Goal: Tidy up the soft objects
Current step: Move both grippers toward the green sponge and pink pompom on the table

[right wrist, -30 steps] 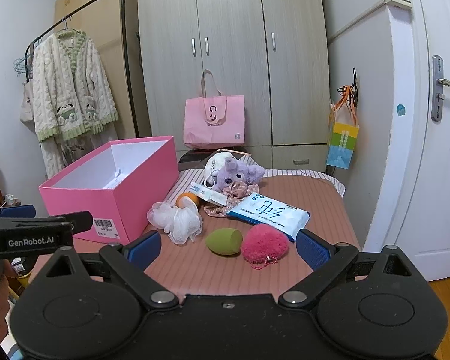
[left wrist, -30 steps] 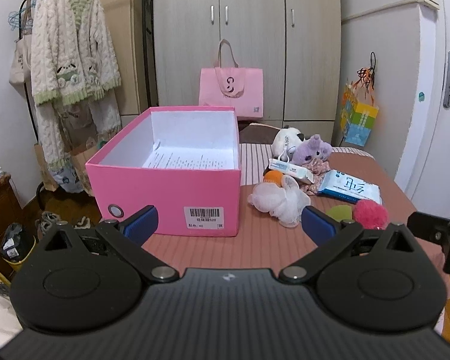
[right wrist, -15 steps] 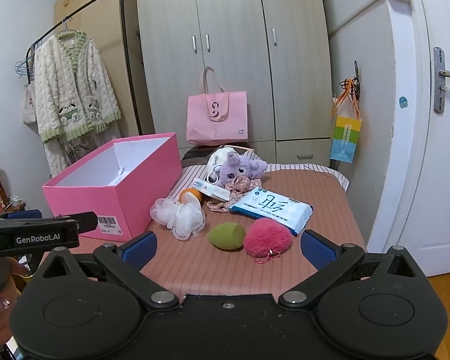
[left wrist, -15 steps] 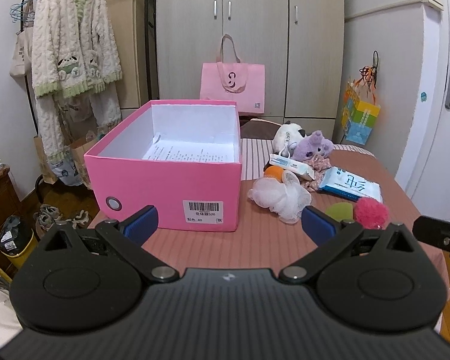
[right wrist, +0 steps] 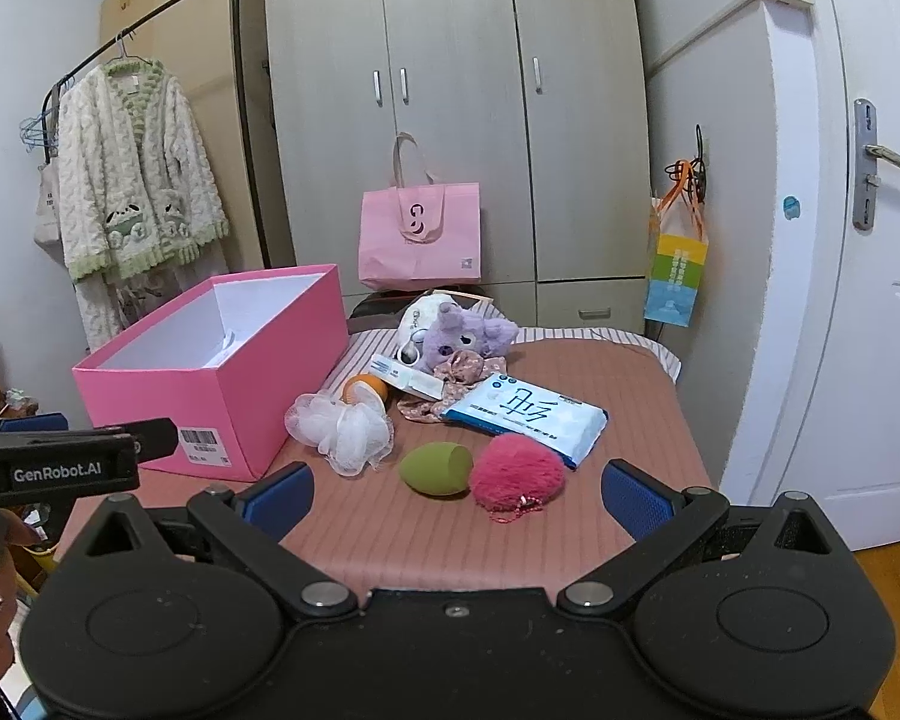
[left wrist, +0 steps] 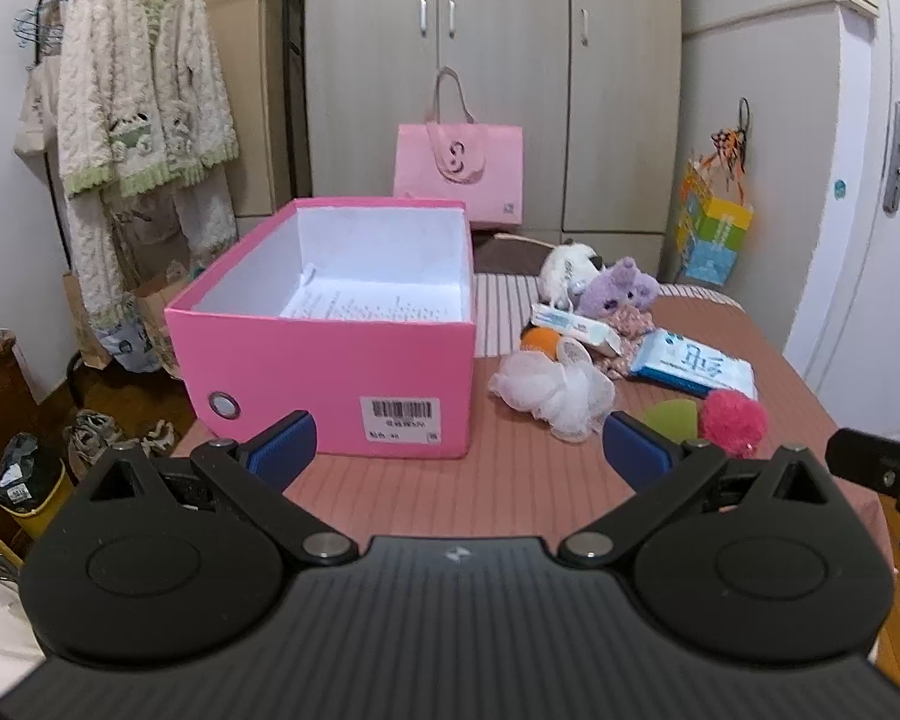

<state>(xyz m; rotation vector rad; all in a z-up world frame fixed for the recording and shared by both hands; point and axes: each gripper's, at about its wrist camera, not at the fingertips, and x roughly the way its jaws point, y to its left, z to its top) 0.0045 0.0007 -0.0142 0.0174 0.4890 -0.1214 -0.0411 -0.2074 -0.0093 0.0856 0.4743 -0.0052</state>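
Note:
An open pink box (left wrist: 330, 360) (right wrist: 222, 384) stands on the left of the pink table, a printed sheet lying inside. To its right lie a white mesh puff (left wrist: 555, 387) (right wrist: 345, 429), a green sponge egg (right wrist: 435, 468), a pink pompom (right wrist: 516, 480) (left wrist: 732, 420), a wipes pack (right wrist: 525, 414), a purple plush (right wrist: 468, 336) and a white plush (left wrist: 564, 264). My left gripper (left wrist: 459, 450) is open, held before the box's front right corner. Over the near table edge my right gripper (right wrist: 456, 495) is open, just short of the sponge egg and pompom.
A small white carton (right wrist: 405, 378), an orange ball (right wrist: 366, 387) and a floral scrunchie (right wrist: 450, 369) sit among the soft things. A pink tote (right wrist: 420, 237) leans on the wardrobe behind. A clothes rack with a cardigan (left wrist: 141, 102) stands left, a door (right wrist: 882, 300) right.
Both grippers have drawn back and risen slightly, so the box and the soft things sit a little lower and farther in view. Nothing on the table has moved.

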